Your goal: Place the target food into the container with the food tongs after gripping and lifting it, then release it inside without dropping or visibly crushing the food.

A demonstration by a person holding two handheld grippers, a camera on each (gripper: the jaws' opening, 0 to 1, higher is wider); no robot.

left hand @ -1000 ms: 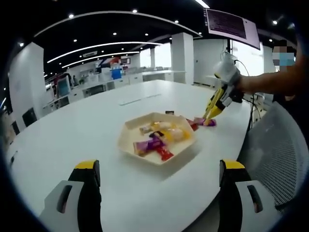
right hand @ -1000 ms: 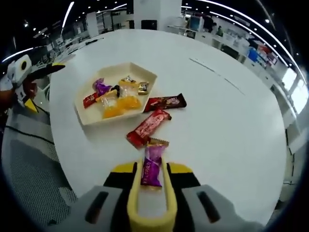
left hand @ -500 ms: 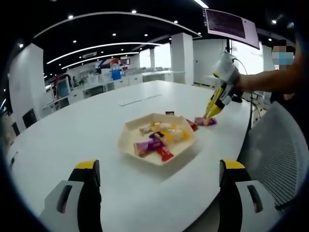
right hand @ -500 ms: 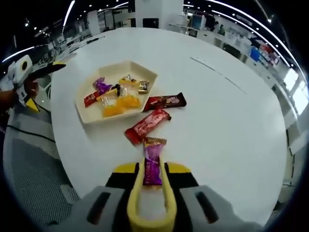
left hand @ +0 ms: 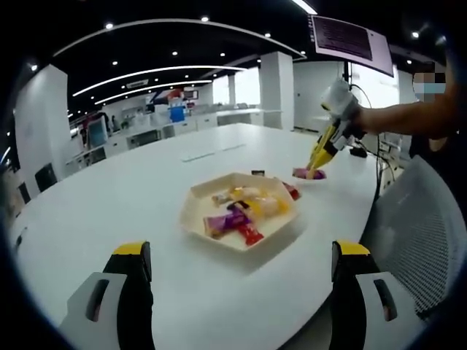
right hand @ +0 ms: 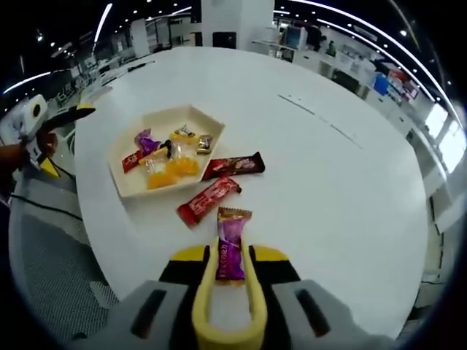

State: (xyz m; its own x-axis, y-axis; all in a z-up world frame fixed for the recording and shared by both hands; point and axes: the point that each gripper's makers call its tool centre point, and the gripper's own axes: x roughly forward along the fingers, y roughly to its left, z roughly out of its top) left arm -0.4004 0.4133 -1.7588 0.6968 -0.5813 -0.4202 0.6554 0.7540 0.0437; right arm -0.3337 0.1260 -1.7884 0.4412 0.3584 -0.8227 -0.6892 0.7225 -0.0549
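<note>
A purple-wrapped candy [right hand: 232, 244] hangs above the white table, pinched between the tips of the yellow food tongs [right hand: 226, 306]. My right gripper [right hand: 232, 257] is shut on those tongs. In the left gripper view the same candy [left hand: 308, 173] sits off the table, right of the cream hexagonal tray [left hand: 195, 193], under the right gripper [left hand: 330, 138]. The tray [right hand: 121, 159] holds several wrapped candies, orange, purple and red. My left gripper [left hand: 241, 273] stands open near the table's edge with nothing between its jaws.
A red bar [right hand: 208, 200] and a dark brown bar [right hand: 233, 165] lie on the table between the tray and the tongs. The left gripper [right hand: 31, 124] shows at the table's edge. A grey mesh chair [left hand: 416, 226] stands beside the table. A person's arm [left hand: 408, 117] holds the right gripper.
The right gripper has risen with the tongs, and the purple candy has come up off the table. The left gripper has stayed where it was.
</note>
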